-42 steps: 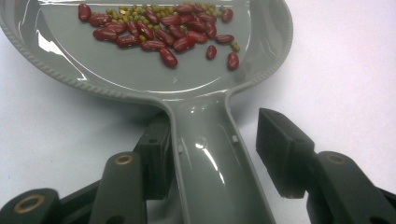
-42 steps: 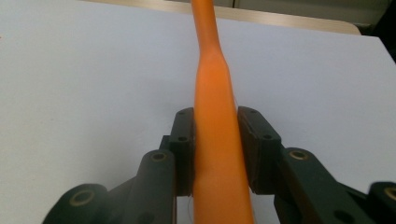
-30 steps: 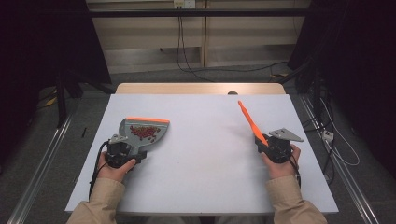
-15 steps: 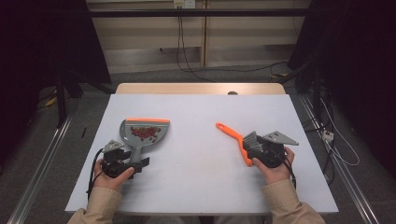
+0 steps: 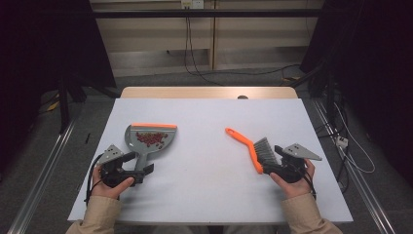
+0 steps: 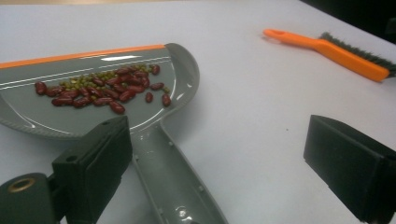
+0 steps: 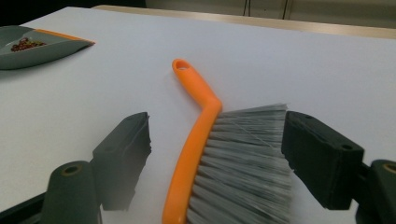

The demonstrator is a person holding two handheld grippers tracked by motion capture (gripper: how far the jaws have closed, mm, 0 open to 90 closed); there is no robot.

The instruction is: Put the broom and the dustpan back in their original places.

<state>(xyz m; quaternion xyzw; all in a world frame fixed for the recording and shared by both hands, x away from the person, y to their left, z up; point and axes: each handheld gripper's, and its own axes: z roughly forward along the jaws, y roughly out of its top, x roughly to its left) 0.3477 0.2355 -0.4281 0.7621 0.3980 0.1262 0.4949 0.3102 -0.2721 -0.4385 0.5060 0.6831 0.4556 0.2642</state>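
Note:
A grey dustpan [image 5: 146, 144] with an orange lip lies flat at the table's left and holds red and green beans [image 5: 150, 140]. My left gripper [image 5: 140, 162] stands open astride its handle; in the left gripper view that handle [image 6: 168, 177] runs close by the left jaw, apart from the right one, with the beans [image 6: 107, 88] ahead. An orange-handled brush [image 5: 243, 142] with grey bristles lies on the table at the right. My right gripper [image 5: 271, 159] is open around it. The brush [image 7: 201, 135] lies between the spread jaws, its bristles toward the right jaw.
The white table [image 5: 204, 195] has a wooden strip along its far edge. Bare surface separates the dustpan and the brush. Cables cross the floor behind the table. The dustpan [image 7: 37, 51] appears far left in the right gripper view, the brush [image 6: 327, 49] upper right in the left gripper view.
The brush came down from pointing up and away to lying flat on the table, and the right gripper has opened off it. The left hand drew back slightly along the dustpan handle.

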